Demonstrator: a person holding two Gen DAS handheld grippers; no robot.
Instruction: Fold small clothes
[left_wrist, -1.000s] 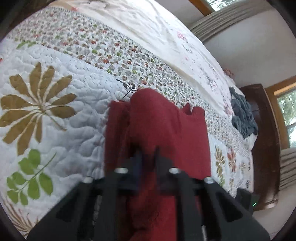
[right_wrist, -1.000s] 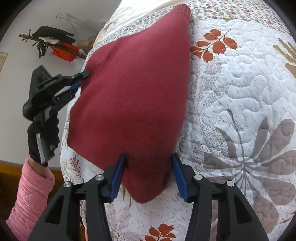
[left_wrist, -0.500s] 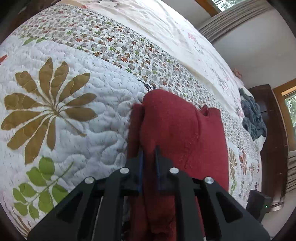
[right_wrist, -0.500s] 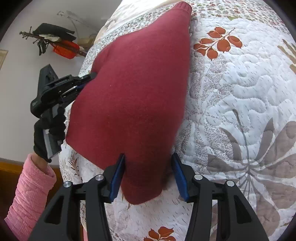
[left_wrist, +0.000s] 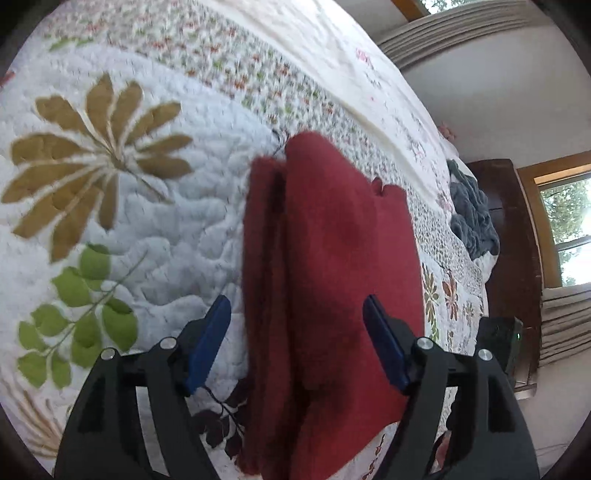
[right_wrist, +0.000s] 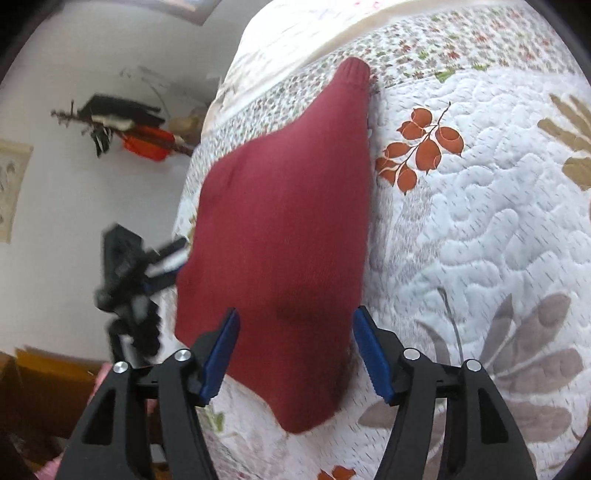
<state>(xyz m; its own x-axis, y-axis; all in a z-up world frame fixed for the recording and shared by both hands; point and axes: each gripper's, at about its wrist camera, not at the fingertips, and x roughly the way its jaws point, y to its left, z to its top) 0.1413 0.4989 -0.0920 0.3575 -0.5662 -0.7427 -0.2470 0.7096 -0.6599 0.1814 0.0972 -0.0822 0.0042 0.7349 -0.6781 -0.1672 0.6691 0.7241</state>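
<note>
Landmark: the red sweater (left_wrist: 332, 280), folded, lying on the quilt (left_wrist: 155, 221) of the bed.

Left wrist view, left to right. Quilt left of the sweater shows a tan leaf print above a green leaf sprig. Left hand-held gripper (left_wrist: 297, 338) has its blue fingers (left_wrist: 208, 343) spread wide, one on either side of the sweater's near part, gripping nothing; left finger over bare quilt just beside the sweater's left edge, right finger over its right part. Sweater shows a narrow layered fold along its left edge, the wider panel right of it. Right of the sweater and farther back, well apart, a grey cloth heap (left_wrist: 472, 218) on the bed near the dark wooden headboard (left_wrist: 517, 258). Window (left_wrist: 569, 221) at far right. Picture is motion-blurred.

Right wrist view, left to right. Left of the sweater (right_wrist: 288, 236), the other gripper (right_wrist: 147, 258) shows blurred at the sweater's left edge; whether it touches, cannot tell. Right hand-held gripper (right_wrist: 295, 352) spread too, blue fingers (right_wrist: 221, 350) flanking the sweater's near end, not clamping it. Sweater tapers to a ribbed cuff end at the far top. Right of it, an orange leaf print (right_wrist: 421, 147) on the quilt (right_wrist: 480, 221).
</note>
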